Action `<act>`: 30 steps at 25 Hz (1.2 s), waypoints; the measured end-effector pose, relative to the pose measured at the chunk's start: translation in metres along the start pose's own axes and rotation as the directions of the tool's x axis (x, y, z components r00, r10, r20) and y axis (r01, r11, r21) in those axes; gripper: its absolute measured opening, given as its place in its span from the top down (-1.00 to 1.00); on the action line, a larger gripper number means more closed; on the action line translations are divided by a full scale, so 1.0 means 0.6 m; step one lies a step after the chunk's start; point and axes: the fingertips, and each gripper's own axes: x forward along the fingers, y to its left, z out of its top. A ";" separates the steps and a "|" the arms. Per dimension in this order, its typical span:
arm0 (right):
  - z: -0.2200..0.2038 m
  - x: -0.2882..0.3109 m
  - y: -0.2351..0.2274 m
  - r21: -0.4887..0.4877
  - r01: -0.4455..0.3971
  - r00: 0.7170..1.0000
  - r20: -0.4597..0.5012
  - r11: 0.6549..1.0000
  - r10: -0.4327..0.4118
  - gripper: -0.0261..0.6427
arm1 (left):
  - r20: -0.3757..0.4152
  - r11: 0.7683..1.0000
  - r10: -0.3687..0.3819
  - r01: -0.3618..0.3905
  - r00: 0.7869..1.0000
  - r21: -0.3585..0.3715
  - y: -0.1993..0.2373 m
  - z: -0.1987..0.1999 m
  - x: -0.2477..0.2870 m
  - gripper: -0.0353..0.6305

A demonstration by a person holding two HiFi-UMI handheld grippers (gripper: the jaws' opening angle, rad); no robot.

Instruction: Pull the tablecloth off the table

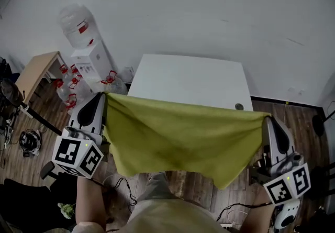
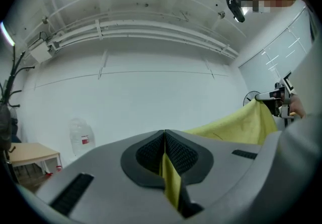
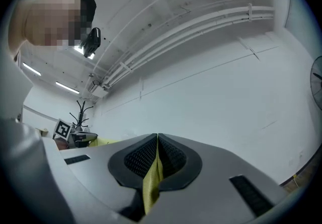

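**A:** What's the room like?

**B:** A white wall (image 1: pixel 209 7) fills the far side, beyond both pairs of fingers, with wooden floor (image 1: pixel 309 119) at its foot. A white table (image 1: pixel 188 75) stands against it, ahead of the fingers and between them. Its top is bare except for 1 small dark round spot (image 1: pixel 239 106), just ahead of the right fingers (image 1: pixel 276 137).

**A:** And off to the side?

**B:** Ahead of the left fingers (image 1: pixel 95 110), to their outer side, is a water dispenser (image 1: pixel 93 64) with a big bottle on top. Red-handled jugs (image 1: pixel 67 84) sit on the floor beside it, and a small wooden side table (image 1: pixel 37 69) is further out still.

**A:** Where's the tablecloth?

**B:** The yellow-green tablecloth (image 1: pixel 183 135) is in the air, stretched between the 2 pairs of fingers. Its top edge is taut from one pair to the other and the rest hangs toward the floor. That top edge hides the table's near edge, so I cannot tell whether the cloth touches it.

**A:** The hands?

**B:** They are held wide apart, with both pairs of fingers pointing about level toward the wall and the marker cubes nearest the person. The left fingers are closed tight on 1 top corner, with a strip of cloth pinched between the pads. The right fingers clamp the other corner the same way.
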 end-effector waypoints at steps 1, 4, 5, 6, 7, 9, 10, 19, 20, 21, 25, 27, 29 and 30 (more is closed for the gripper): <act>0.004 -0.017 0.005 0.005 -0.005 1.000 0.003 1.000 0.005 0.83 | -0.004 1.000 0.003 -0.003 1.000 0.005 -0.008 0.004 -0.018 0.83; 0.018 -0.068 0.023 0.019 -0.009 1.000 0.020 1.000 0.009 0.83 | -0.010 1.000 0.006 -0.006 1.000 0.002 -0.031 0.017 -0.073 0.83; 0.024 -0.085 0.028 0.025 -0.009 1.000 0.026 1.000 0.008 0.83 | -0.012 1.000 0.004 -0.004 1.000 -0.001 -0.039 0.021 -0.090 0.84; 0.030 -0.101 0.033 0.031 -0.010 0.999 0.031 0.999 0.009 0.83 | -0.015 1.000 0.002 -0.002 1.000 0.000 -0.047 0.025 -0.106 0.83; 0.036 -0.114 0.038 0.035 -0.013 0.999 0.036 0.999 0.011 0.83 | -0.017 1.000 0.001 0.000 1.000 0.005 -0.053 0.030 -0.119 0.83; 0.045 -0.134 0.049 0.036 -0.015 0.999 0.042 0.999 0.013 0.83 | -0.021 1.000 -0.002 0.003 1.000 0.018 -0.058 0.038 -0.142 0.83; 0.047 -0.143 0.055 0.035 -0.013 0.999 0.043 0.999 0.012 0.83 | -0.022 1.000 -0.005 0.005 1.000 0.021 -0.060 0.040 -0.153 0.83; 0.059 -0.206 0.100 0.026 0.008 1.000 0.000 1.000 -0.008 0.83 | -0.019 0.999 -0.040 0.041 0.999 0.026 -0.068 0.061 -0.227 0.83; 0.060 -0.210 0.105 0.028 0.013 1.000 -0.002 1.000 -0.012 0.83 | -0.014 0.999 -0.043 0.044 0.999 0.025 -0.066 0.064 -0.234 0.83; 0.062 -0.213 0.111 0.030 0.018 1.000 -0.004 0.999 -0.017 0.83 | -0.009 0.999 -0.046 0.046 0.999 0.024 -0.064 0.067 -0.241 0.83; 0.070 -0.226 0.136 0.021 0.031 0.999 -0.006 0.999 -0.031 0.83 | 0.006 0.999 -0.054 0.054 0.999 0.007 -0.054 0.078 -0.264 0.83; 0.071 -0.231 0.149 0.015 0.039 0.999 -0.008 0.999 -0.039 0.83 | 0.007 0.998 -0.060 0.060 0.998 -0.001 -0.048 0.080 -0.276 0.83; 0.070 -0.233 0.160 0.008 0.053 0.998 -0.014 0.999 -0.053 0.83 | 0.008 0.998 -0.068 0.068 0.998 -0.006 -0.042 0.080 -0.285 0.83; 0.069 -0.232 0.163 0.002 0.062 0.998 -0.020 0.998 -0.062 0.83 | 0.008 0.997 -0.072 0.072 0.997 -0.009 -0.039 0.079 -0.289 0.83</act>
